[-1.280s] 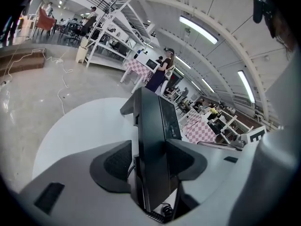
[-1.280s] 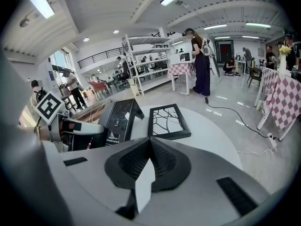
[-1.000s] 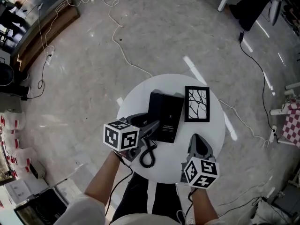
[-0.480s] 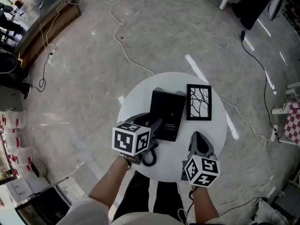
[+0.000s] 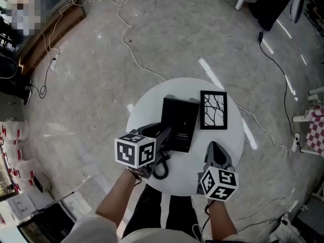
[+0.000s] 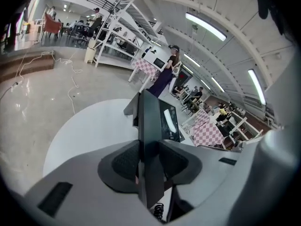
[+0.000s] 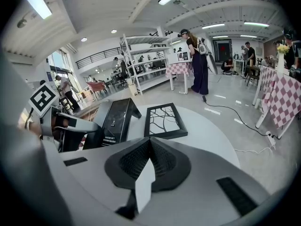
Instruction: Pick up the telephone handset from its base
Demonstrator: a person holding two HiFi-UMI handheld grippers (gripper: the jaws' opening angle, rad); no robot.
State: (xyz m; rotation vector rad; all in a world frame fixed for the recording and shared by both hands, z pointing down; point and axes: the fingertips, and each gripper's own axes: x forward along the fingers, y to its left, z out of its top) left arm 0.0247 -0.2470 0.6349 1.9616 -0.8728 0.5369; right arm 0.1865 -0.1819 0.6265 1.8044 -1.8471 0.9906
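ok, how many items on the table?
3: phone at the near-left edge, box in the middle, frame right of it. Part of the near edge is covered, so something small may be hidden.

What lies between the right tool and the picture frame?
Nothing: only a bare stretch of the white table separates the right tool from the picture frame, as the head view shows; the right gripper view agrees.
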